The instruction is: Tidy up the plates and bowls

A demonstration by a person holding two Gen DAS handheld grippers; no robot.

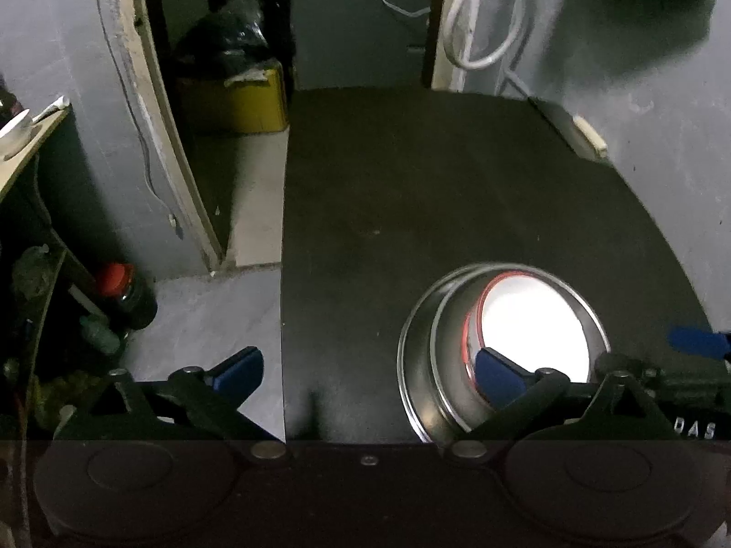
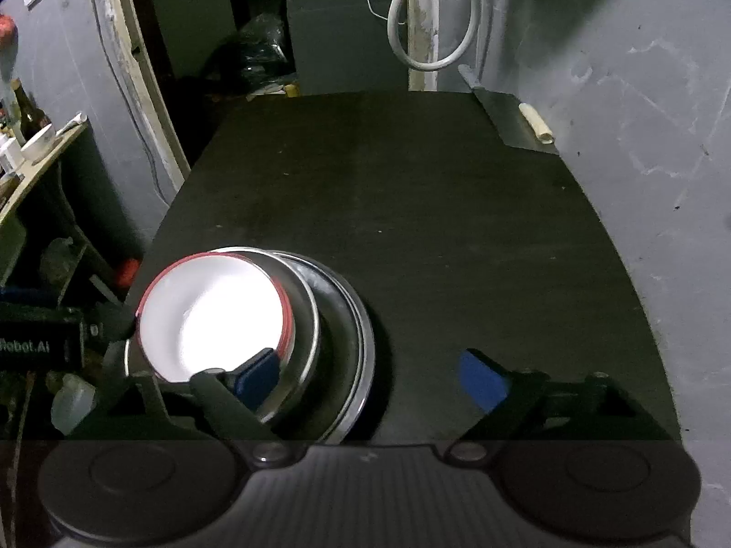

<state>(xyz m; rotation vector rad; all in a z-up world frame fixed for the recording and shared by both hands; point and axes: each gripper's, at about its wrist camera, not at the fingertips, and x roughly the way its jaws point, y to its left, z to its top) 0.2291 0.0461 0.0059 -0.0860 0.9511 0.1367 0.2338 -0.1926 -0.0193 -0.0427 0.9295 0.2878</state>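
Your stack sits at the near end of the dark worktop (image 2: 411, 192): a white round bowl with a red rim (image 2: 214, 315) nested in a steel bowl (image 2: 304, 319), which rests in a wider, shallow steel plate (image 2: 361, 342). All three mouths face up. They are round, so there is no long axis to report. The white bowl sits off-centre, crowded toward the 9 o'clock side of the steel bowl in the right wrist view.

Left gripper (image 1: 370, 367): jaws spread wide, nothing clamped. Its right blue pad (image 1: 495, 367) hangs over the near lip of the white red-rimmed bowl (image 1: 534, 324); its left pad is out past the worktop's left edge, above the grey floor (image 1: 205, 301).

Right gripper (image 2: 370, 376): jaws also apart and empty. Its left blue pad (image 2: 256, 374) is over the near rim of the stack, and whether it touches cannot be told; its right pad is over bare worktop.

Edges: in the right wrist view the stack lies at 8 o'clock, close to the worktop's left edge. Open surface runs from 11 through 3 o'clock. The grey wall (image 2: 639, 114) bounds the right side. A white hose loop (image 2: 429, 23) hangs at 12 o'clock beyond the far edge.
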